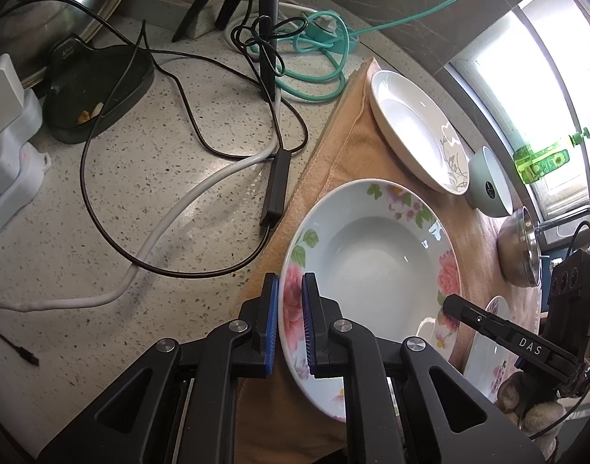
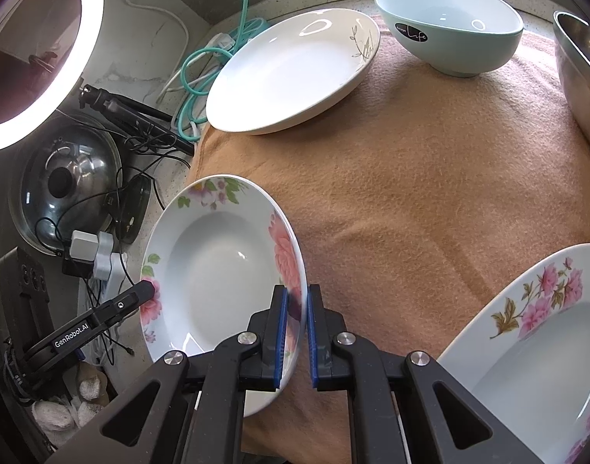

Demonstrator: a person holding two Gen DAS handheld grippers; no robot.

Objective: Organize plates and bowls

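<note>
**Two grips on one flowered plate**

Here the rose-patterned plate (image 1: 372,270) sits at the near left edge of the tan cloth (image 2: 430,193), pinched on opposite sides of its rim. The left gripper (image 1: 291,324) has its blue fingers (image 1: 271,324) narrowed onto the rim's left side, one pad outside and one inside; the right gripper (image 2: 295,332) clamps the opposite rim the same way. In the right wrist view the plate looks tilted, its right rim raised between the pads, which suggests it is borne by both grips rather than lying flat. A two-sided hold makes sense for a wide, slick dish: one pinch alone would let it swing.

Around it on the cloth wait the other pieces: a white plate with a grey sprig (image 2: 295,73) toward the back, a pale green bowl (image 2: 453,27) beside that, a steel bowl (image 2: 581,73) at the right edge, and a second pink-flowered plate (image 2: 534,332) nearest the right gripper. My guess is the held plate is bound for a stack on one of these plates.

Left of the cloth, the speckled desk (image 1: 140,193) carries loose cables (image 1: 178,89) and a pan lid (image 2: 68,181), clear of the work.
</note>
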